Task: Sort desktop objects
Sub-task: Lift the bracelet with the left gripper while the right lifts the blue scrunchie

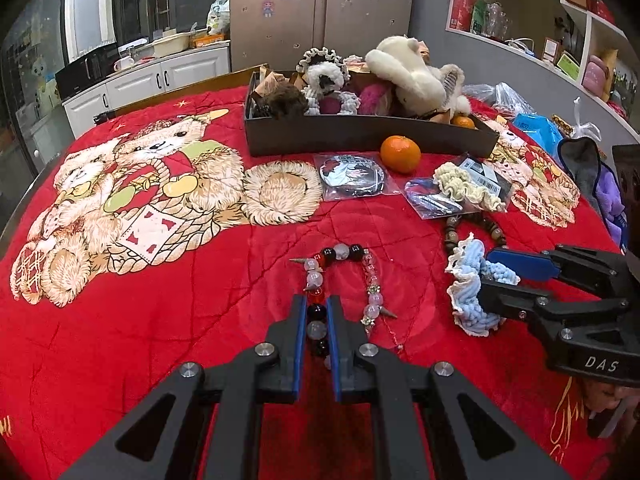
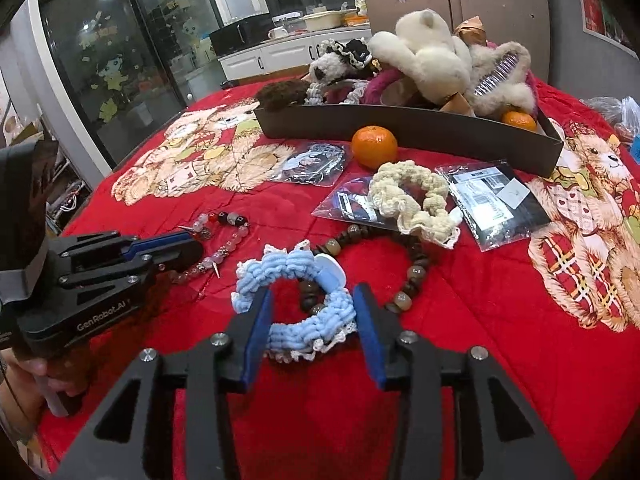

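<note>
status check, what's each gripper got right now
Left gripper shut on bead bracelet. Right gripper open astride blue scrunchie, pads not pressing. Brown bead bracelet lies under the scrunchie.

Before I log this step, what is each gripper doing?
Left gripper: shut on the beaded bracelet.
Right gripper: open, jaws either side of the blue scrunchie, not pressing it.

Home, open kitchen and dining area. Steel double-door fridge (image 1: 322,12) with stickers at the back, white kitchen cabinets (image 1: 132,86) carrying a black microwave (image 1: 86,68), mugs and a basin. Wall shelves (image 1: 576,28) at right hold boxes and packets. Glass door (image 2: 108,60) has cartoon decals. Desk wears a red teddy-bear blanket (image 1: 160,200).
</note>
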Motion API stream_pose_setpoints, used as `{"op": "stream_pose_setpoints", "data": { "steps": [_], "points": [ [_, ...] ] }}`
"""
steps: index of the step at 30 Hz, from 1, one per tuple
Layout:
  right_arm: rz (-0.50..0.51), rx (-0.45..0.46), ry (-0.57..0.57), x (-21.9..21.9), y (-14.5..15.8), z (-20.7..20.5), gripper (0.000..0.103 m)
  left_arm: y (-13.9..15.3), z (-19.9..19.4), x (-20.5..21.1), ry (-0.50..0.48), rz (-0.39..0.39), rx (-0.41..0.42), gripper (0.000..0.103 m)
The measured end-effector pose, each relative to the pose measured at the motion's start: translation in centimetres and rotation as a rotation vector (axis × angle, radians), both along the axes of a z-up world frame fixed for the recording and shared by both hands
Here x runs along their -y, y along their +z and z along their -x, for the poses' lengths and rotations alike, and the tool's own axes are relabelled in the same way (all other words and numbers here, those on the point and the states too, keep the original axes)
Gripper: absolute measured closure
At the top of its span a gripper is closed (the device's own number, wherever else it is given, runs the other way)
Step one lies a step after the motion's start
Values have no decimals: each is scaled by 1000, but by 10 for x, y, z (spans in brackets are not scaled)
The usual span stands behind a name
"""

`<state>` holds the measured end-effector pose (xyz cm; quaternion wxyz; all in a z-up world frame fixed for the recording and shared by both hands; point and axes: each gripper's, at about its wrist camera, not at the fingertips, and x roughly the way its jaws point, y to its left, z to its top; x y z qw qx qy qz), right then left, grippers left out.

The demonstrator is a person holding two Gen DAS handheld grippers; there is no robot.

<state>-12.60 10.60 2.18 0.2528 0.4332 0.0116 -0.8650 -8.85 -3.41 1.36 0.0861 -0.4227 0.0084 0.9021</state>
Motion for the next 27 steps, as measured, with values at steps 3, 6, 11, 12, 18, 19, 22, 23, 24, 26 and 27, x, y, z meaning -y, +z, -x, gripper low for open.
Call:
{"op": "stream_pose_setpoints", "data": {
  "steps": [3,6,11,12,18,19,22,23,24,26,27],
  "points": [
    [-11,0,-18,1,-1,2,68,0,-1,-2,-2,11,-2,93],
    [2,5,-44,-5,-1,4,79,0,-1,0,-4,-2,0,93],
    [67,22,-60,-14,0,5,86,-1,0,5,1,-42,6,93],
    [81,17,-63,-16,1,5,90,0,-1,5,2,-41,2,93],
    [92,-5,-63,-16,7,-2,92,3,-3,4,-1,-42,-20,93],
    [92,-11,-64,-16,8,-3,92,4,-4,3,-3,-41,-26,93],
    [109,-26,-58,-17,14,-7,92,7,-7,2,-7,-32,-48,93],
    [120,-27,-54,-18,16,-8,92,8,-7,1,-4,-28,-57,93],
    [130,-33,-55,-20,19,-9,92,9,-8,1,-4,-24,-64,93],
    [142,-44,-55,-22,25,-12,92,10,-10,-1,-8,-22,-70,93],
    [149,-49,-57,-24,27,-13,92,11,-10,-1,-10,-26,-69,93]
  ]
}}
